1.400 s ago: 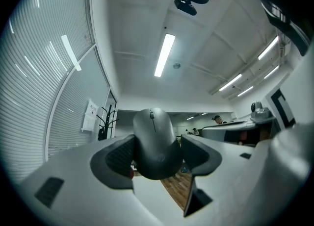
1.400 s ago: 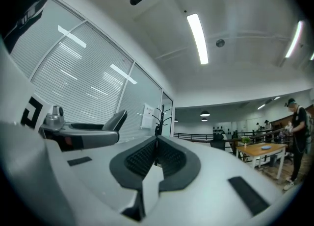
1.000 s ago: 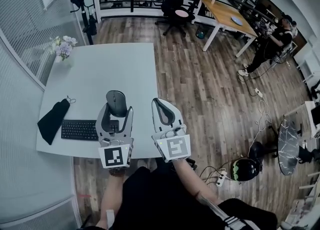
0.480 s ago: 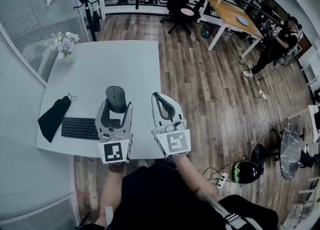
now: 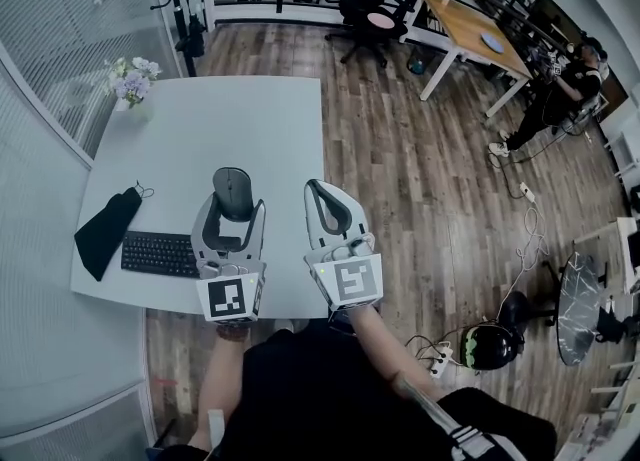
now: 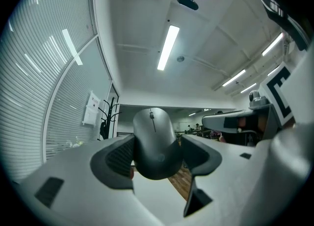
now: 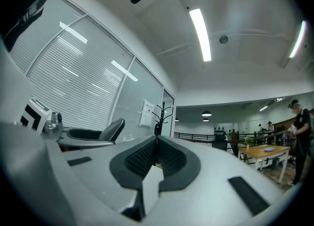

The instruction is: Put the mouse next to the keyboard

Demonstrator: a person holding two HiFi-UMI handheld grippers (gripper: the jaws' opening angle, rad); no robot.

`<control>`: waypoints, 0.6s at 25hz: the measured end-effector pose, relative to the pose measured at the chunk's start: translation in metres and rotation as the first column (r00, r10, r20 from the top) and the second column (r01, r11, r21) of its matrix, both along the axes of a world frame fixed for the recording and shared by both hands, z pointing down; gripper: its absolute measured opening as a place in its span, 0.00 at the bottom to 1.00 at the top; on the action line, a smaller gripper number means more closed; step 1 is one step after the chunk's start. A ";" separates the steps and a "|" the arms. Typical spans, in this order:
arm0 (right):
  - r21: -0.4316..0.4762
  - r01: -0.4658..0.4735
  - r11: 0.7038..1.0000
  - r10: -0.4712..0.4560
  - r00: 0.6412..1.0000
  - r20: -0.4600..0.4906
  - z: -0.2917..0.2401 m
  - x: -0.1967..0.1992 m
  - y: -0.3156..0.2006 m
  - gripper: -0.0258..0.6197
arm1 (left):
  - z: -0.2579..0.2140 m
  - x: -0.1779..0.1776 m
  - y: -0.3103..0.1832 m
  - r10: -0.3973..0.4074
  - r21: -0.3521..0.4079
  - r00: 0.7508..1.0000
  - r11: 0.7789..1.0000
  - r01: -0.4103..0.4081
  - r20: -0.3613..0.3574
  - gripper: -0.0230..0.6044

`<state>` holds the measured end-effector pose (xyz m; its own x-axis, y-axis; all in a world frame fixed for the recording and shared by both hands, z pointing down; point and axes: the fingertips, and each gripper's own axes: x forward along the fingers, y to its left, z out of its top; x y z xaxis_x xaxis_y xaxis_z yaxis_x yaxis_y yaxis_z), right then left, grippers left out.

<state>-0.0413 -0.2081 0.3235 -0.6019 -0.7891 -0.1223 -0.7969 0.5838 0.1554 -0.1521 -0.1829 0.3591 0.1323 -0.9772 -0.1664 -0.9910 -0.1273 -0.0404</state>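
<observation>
Low in the centre of the head view, the left gripper (image 5: 231, 217) has its fingers clamped on the mouse (image 5: 233, 193), over the worktop (image 5: 230, 119) and just right of the keyboard (image 5: 160, 254). The right gripper (image 5: 322, 201) has its fingers together on nothing. The mouse looks light, rigid and smooth, so its flanks likely give the surest hold.

Grey table (image 5: 200, 129): keyboard (image 5: 160, 254) near front edge, black cloth (image 5: 105, 232) beside it, flowers (image 5: 130, 77) far corner.

Bright, even light comes from ceiling strip lights (image 6: 167, 48); shadows are soft. All views bend strongly at the edges, with dark corners.
</observation>
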 end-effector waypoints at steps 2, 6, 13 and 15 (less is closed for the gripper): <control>-0.008 -0.004 1.000 0.004 1.000 -0.003 0.001 0.001 -0.004 0.04 | 0.003 0.001 -0.004 0.002 -0.011 1.000 1.000 -0.002 0.000 0.52; -0.002 -0.010 1.000 0.010 1.000 0.000 0.003 0.004 -0.008 0.04 | 0.015 0.004 -0.009 0.007 -0.041 1.000 0.999 -0.007 -0.001 0.52; -0.051 -0.058 0.997 0.057 0.998 -0.021 0.007 0.015 -0.014 0.04 | 0.037 0.002 -0.015 0.005 -0.105 1.000 0.994 -0.003 0.024 0.52; -0.051 -0.061 0.997 0.060 0.998 -0.019 0.007 0.016 -0.019 0.04 | 0.044 0.001 -0.021 0.005 -0.126 0.999 0.992 -0.001 0.034 0.52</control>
<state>-0.0258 -0.2270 0.3306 -0.5543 -0.8294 -0.0704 -0.8286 0.5418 0.1411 -0.1514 -0.2039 0.4036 0.1390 -0.9896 -0.0376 -0.9889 -0.1368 -0.0577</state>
